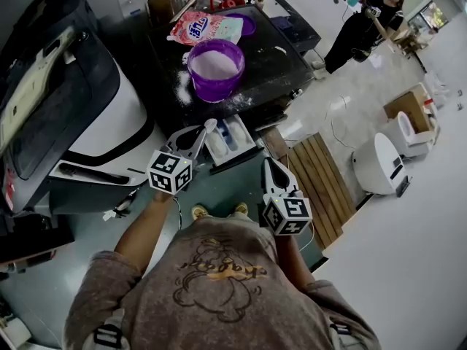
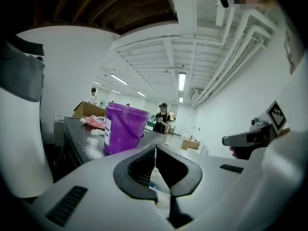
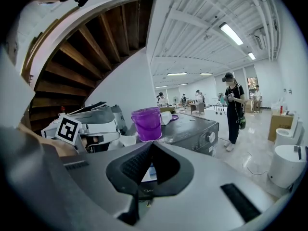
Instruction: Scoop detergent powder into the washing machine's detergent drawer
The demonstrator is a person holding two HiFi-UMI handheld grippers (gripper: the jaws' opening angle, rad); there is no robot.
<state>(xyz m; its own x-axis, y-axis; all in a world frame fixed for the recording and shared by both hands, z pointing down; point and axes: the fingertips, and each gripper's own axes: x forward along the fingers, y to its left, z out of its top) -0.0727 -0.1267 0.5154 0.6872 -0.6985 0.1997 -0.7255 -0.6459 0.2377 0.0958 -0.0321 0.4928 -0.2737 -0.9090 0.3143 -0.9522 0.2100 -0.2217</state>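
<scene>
The left tongs (image 1: 203, 132) (image 2: 155, 150) are closed on a thin white scoop (image 1: 210, 125) (image 2: 155, 159). In the left gripper view it shows only as a pale sliver pinched between the dark jaws. In the head view its rounded end pokes past the tips and hangs at the left edge of the drawer (image 1: 219, 149).

The drawer stands pulled out from the front of the washer (image 1: 271, 64), its white and blue compartments open to the camera.

The right tongs (image 1: 268, 162) (image 3: 151, 146) are also closed, jaws meeting with nothing between them. They sit just right of the drawer and nearer the person, apart from it.

On the washer's dark surface behind the drawer stands a purple bucket (image 1: 216, 80) (image 2: 123, 129) (image 3: 147, 124) with white powder inside. Loose powder is scattered on the surface around its base. Behind the bucket lies a pink detergent bag (image 1: 203, 28), with a purple lid (image 1: 246, 24) just to its right.

A second person (image 1: 365, 22) stands well off across the room.
</scene>
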